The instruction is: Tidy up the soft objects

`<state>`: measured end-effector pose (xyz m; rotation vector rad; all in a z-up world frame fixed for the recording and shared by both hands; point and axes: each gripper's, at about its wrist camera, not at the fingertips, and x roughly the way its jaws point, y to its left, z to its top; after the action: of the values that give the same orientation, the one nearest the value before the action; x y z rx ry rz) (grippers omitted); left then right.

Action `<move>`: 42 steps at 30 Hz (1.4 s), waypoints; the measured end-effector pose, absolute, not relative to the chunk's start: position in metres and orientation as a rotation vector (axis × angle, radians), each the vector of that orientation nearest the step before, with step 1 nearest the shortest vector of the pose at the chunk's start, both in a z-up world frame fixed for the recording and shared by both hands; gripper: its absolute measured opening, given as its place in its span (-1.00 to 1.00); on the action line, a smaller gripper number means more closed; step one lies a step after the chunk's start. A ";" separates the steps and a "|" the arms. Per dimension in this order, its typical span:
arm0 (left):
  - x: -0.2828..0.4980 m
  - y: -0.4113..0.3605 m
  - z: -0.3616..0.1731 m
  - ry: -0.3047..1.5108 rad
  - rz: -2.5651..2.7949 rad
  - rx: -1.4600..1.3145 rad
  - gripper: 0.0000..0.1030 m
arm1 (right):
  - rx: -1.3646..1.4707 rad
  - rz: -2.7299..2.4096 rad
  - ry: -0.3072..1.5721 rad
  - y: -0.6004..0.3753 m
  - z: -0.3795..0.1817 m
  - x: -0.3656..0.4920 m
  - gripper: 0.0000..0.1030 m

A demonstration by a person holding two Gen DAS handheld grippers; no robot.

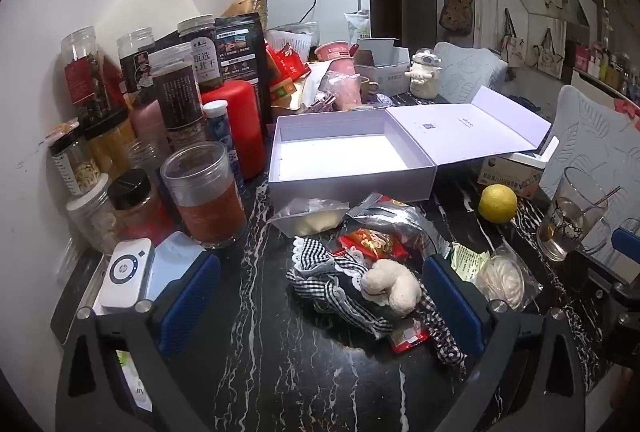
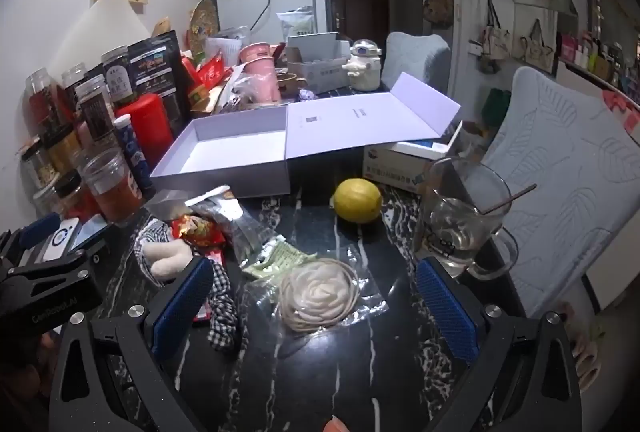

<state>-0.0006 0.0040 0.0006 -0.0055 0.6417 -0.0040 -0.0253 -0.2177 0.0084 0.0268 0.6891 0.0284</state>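
Left gripper (image 1: 322,298) jaws gape apart over a checked cloth (image 1: 320,282) with a white plush (image 1: 390,286); at 12 o'clock lies an open white box (image 1: 352,180). Right gripper (image 2: 314,302) jaws, spread and empty, frame a bagged cream coil (image 2: 318,296); at 9 o'clock, black housing (image 2: 52,298) reads partly "CenRobot".

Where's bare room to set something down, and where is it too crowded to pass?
The open box is empty inside. Bare black tabletop lies between the lemon, the glass mug and the bagged white flower, and nearest the cameras. Crowded: the jars along the wall on the left, and the pile of checked cloth and snack bags.
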 end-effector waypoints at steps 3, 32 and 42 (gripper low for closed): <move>0.002 0.002 0.002 0.649 -0.014 0.004 1.00 | 0.026 0.031 0.694 -0.217 0.008 -0.024 1.00; -0.004 0.003 0.007 0.624 -0.026 0.008 1.00 | 0.021 0.049 0.705 -0.214 -0.001 -0.014 1.00; -0.005 0.004 0.005 0.628 -0.029 0.007 1.00 | 0.010 0.053 0.707 -0.211 0.000 -0.015 1.00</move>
<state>-0.0052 0.0041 0.0054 0.0068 0.6285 -0.0290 -0.0146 -0.2108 -0.0001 0.0103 0.7066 0.0531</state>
